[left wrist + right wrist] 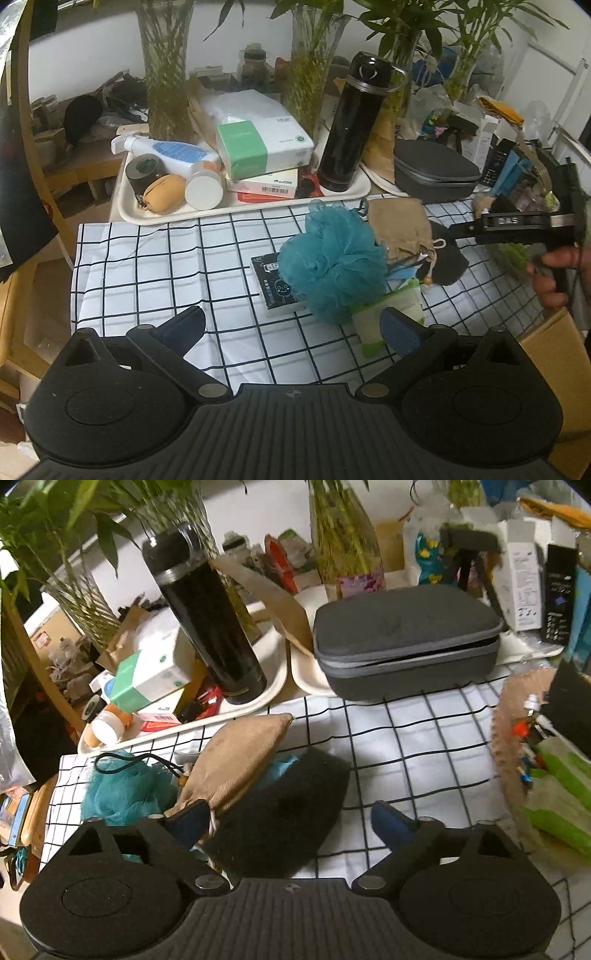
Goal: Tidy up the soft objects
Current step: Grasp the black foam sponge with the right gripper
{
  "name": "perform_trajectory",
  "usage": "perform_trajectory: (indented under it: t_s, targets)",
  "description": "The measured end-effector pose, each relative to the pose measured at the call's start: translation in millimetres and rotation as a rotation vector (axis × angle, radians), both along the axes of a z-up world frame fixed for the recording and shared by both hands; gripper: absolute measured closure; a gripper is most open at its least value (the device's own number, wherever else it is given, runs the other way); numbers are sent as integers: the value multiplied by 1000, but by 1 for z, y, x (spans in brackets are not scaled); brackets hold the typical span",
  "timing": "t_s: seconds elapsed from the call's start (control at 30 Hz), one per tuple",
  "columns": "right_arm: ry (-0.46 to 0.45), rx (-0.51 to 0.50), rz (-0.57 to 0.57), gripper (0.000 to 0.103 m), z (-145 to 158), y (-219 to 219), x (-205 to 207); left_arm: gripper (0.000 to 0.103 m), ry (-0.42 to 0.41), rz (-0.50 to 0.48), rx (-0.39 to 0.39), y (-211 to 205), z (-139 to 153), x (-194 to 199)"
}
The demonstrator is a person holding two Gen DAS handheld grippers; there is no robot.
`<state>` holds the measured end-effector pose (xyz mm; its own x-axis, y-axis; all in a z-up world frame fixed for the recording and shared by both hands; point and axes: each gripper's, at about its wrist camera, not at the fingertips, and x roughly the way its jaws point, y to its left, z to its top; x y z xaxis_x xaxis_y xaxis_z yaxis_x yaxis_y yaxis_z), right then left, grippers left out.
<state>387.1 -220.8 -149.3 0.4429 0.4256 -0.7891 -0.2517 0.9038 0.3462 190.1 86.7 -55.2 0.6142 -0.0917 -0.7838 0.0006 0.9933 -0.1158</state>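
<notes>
Cluttered tabletop under grid-checked cloth (166,258); cream tray (125,206) with black flask (351,125) at 12 o'clock. Teal bath pouf (332,266) mid-cloth, touching tan drawstring pouch (400,229) and black soft pad (288,812) at 2 o'clock. Left gripper (295,325): spread wide, holding nothing. Right gripper (291,823): spread wide, straddling black soft pad, not closed on it.
</notes>
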Motion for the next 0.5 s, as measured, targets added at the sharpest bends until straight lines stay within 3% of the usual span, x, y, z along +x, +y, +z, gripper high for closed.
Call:
perform_trajectory:
  t_s: [0.33,0.43,0.5]
  targets:
    - [135,-46,-40,23,-29,22,22,0,42,-5,-34,0,-9,4]
    - [146,-90,20,39,-26,30,19,0,48,-13,-26,-2,-11,3]
    - [136,-140,26,43,-21,33,15,0,48,-13,-23,-2,-12,3]
